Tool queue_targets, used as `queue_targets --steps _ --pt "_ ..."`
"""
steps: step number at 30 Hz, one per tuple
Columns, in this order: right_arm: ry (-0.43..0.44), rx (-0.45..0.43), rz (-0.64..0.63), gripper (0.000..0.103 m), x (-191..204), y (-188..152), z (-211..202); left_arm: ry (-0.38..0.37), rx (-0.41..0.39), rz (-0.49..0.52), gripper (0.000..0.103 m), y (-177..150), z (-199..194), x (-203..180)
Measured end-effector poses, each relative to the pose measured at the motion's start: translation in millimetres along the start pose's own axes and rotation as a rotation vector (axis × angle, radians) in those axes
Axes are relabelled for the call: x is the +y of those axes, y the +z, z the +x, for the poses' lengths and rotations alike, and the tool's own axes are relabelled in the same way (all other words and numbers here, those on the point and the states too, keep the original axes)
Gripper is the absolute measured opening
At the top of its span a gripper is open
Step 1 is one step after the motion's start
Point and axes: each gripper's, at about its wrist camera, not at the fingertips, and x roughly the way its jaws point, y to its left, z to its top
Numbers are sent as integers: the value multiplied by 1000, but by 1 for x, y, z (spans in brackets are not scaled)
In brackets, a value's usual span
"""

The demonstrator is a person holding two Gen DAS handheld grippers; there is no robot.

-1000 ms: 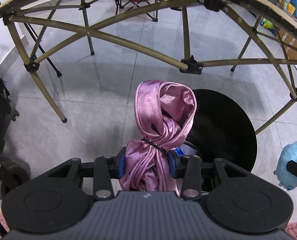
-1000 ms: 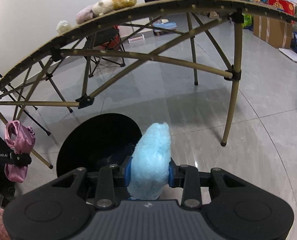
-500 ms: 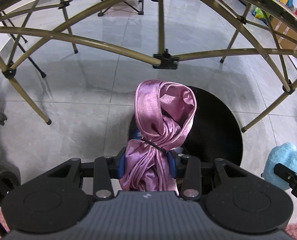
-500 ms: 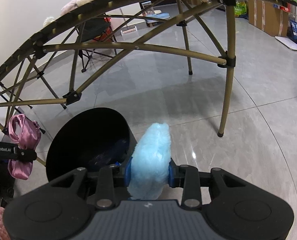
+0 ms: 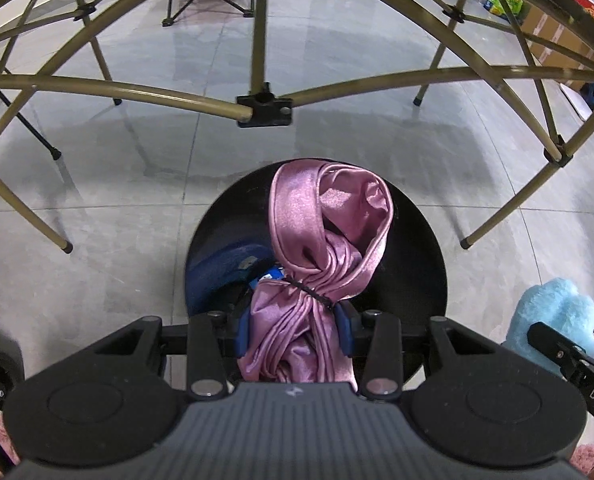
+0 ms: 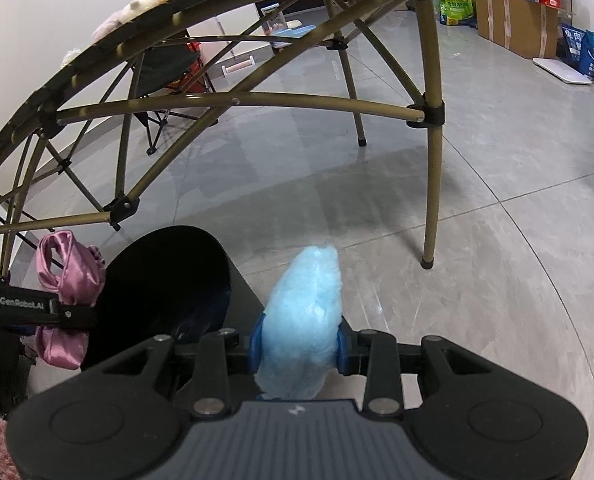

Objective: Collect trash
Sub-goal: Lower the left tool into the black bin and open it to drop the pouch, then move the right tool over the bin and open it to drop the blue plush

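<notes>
We see the folding counter frame (image 5: 263, 108) arching over the grey tile floor (image 6: 497, 200). Below it sits the black bin (image 5: 413, 248), something dark blue inside, hard to make out. Left tongs (image 5: 295, 330) pinch the pink satin cloth (image 5: 329, 216), tied with a thin black band, hanging directly above the bin's mouth. Right tongs (image 6: 297, 346) pinch the light blue plush (image 6: 303, 320), just beside the bin on its right, over the floor.
</notes>
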Motion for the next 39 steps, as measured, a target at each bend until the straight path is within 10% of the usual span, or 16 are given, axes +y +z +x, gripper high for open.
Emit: queue_targets --steps 6,10,39 --pt "-11 7 19 33 -8 0 3 -1 17 3 49 2 7 -9" --pt "-12 9 24 33 -11 0 4 10 9 -7 103 2 6 -12" --pt "9 8 -7 33 4 2 0 29 16 -29 103 -2 2 2"
